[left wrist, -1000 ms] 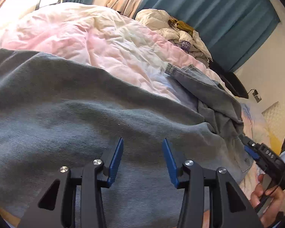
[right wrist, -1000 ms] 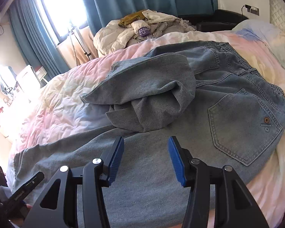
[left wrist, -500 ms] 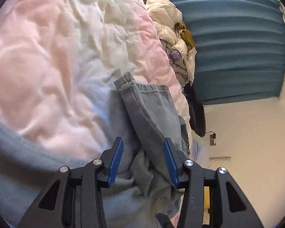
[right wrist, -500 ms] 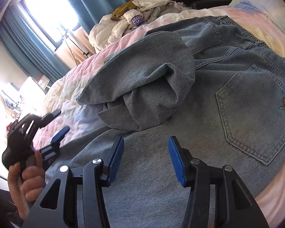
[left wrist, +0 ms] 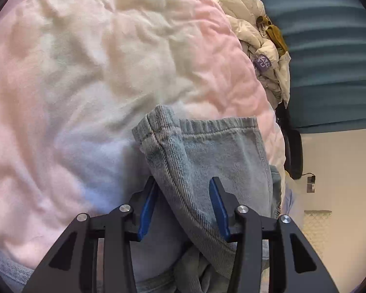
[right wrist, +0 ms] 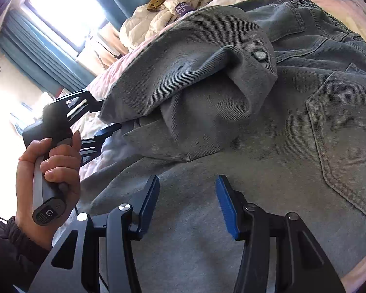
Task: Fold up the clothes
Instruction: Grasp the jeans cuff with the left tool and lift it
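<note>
Jeans (right wrist: 268, 127) in faded blue denim lie spread across a bed, on a rumpled quilt (left wrist: 90, 73) of pale pink and white, and everything else here is placed in relation to them. One trouser leg is doubled back over the rest of the garment in a loose, bunched heap, its hemmed cuff (left wrist: 207, 127) pointing out over the bare quilt. A back pocket (right wrist: 344, 136) with stitched edges faces up on the flat part of the jeans, to the side of the heap. The left gripper (left wrist: 181, 207) sits at the cuffed leg with its blue-padded fingers (left wrist: 146, 207) wide apart; a folded seam of that leg runs through the gap between them, and the pads are not pressing on the cloth. Seen from the other side, a bare hand (right wrist: 48, 171) with a dark sleeve at the wrist holds that tool by its handle, just beside the leg's edge. The right gripper (right wrist: 188, 202) hovers low over the flat, smooth denim below the heap, its jaws also spread wide and holding nothing. Beyond the jeans, at the far edge of the bed, a pile of cream and white clothes (right wrist: 173, 7) with a mustard piece on top rests in front of teal curtains (left wrist: 329, 61). A bright window (right wrist: 68, 7) shines beyond the jeans as well.
</note>
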Motion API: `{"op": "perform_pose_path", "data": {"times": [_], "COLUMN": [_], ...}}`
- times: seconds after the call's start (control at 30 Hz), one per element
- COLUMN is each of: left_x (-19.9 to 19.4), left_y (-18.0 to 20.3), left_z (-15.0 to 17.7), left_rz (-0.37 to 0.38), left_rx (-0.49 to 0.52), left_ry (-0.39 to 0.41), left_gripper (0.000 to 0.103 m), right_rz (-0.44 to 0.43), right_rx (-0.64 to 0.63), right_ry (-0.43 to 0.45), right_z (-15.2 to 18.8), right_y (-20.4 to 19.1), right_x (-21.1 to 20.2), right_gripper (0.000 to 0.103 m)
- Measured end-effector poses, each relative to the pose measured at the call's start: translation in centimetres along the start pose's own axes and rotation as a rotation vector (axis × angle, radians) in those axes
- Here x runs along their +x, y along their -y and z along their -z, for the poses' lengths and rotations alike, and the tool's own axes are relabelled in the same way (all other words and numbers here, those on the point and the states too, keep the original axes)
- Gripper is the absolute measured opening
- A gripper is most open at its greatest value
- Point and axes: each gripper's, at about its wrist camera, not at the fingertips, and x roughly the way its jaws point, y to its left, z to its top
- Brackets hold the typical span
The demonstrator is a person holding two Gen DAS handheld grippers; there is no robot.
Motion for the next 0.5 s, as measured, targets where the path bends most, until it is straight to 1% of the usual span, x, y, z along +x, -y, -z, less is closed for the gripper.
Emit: {"op": "perform_pose_path", "data": {"times": [0.03, 0.07, 0.1, 0.17, 0.2, 0.3, 0.4, 0.5], "left_x": [-0.2, -0.4, -0.7, -1.4, -1.8, -3.5, -6.2, -9.6], "left_y": [0.0, 0.1, 0.1, 0.4, 0.9, 2.4, 4.3, 5.7], "left_z": [-0.1, -0.3, -0.5, -0.7, -0.7, -0.5, -0.6, -1.4], "left_rz": [-0.008, -0.007, -0.007, -0.019, -0.033, -0.063, -0.053, -0.048], "left_rx": [0.001, 0.005, 0.006, 0.027, 0.058, 0.147, 0.208, 0.237], "left_ry": [0.019, 0.031, 0.040, 0.062, 0.075, 0.124, 0.198, 0.264], "left_gripper": [0.039, 0.032, 0.021, 0.011, 0.007, 0.004, 0.004, 0.004], "right_rz": [0.002, 0.000, -0.007, -0.005, -0.005, -0.019, -0.026, -0.034], "right_rx": [0.013, 0.026, 0.036, 0.028, 0.021, 0.007, -0.020, -0.063], "right_ry": [-0.006, -0.012, -0.013, -0.002, 0.004, 0.022, 0.050, 0.089], "right_z": [-0.2, -0.3, -0.4, -0.6, -0.6, -0.7, -0.6, -0.5], "right_y": [0.3, 0.6, 0.8, 0.7, 0.4, -0.1, -0.7, -1.3], "right_x": [0.3, 0.6, 0.8, 0.7, 0.6, 0.3, -0.3, -0.9], "right_gripper": [0.049, 0.049, 0.049, 0.049, 0.049, 0.049, 0.049, 0.049]}}
